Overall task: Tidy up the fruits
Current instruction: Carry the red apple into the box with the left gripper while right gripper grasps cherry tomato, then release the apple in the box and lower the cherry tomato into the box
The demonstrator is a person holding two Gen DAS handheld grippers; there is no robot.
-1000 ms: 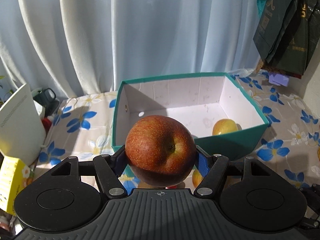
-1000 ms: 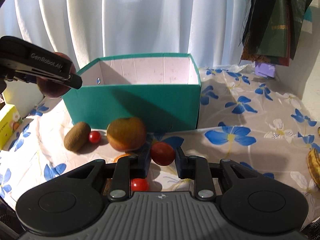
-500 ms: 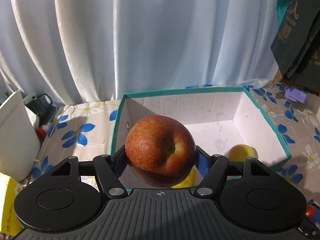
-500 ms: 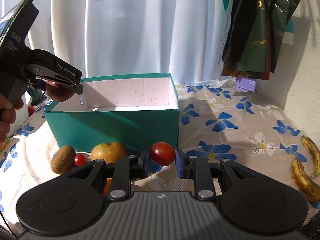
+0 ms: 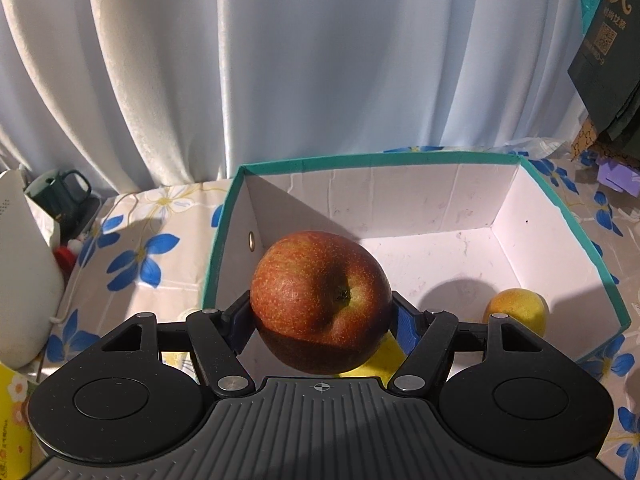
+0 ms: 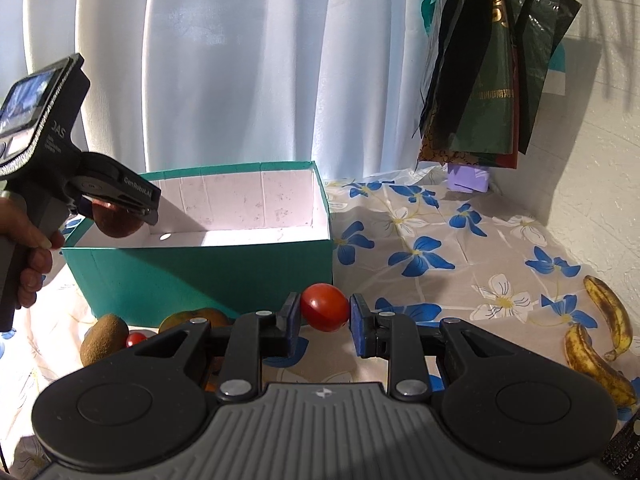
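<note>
Fingers [image 5: 240, 320] pinching apple [image 5: 322, 300], tomato [image 6: 325, 307]; floral tablecloth [image 6: 440, 248], white curtain [image 6: 240, 80] behind

The left tool [image 5: 322, 312] has carried the red apple [image 5: 322, 302] from in front of the green box [image 5: 420, 158] to over its left end. The right tool [image 6: 324, 316] has tipped upward, so the small tomato [image 6: 325, 307] now shows before the box's near right corner.

A home: curtain [image 5: 240, 80], floral tablecloth [image 6: 420, 240], hanging bags [image 6: 488, 80]
</note>
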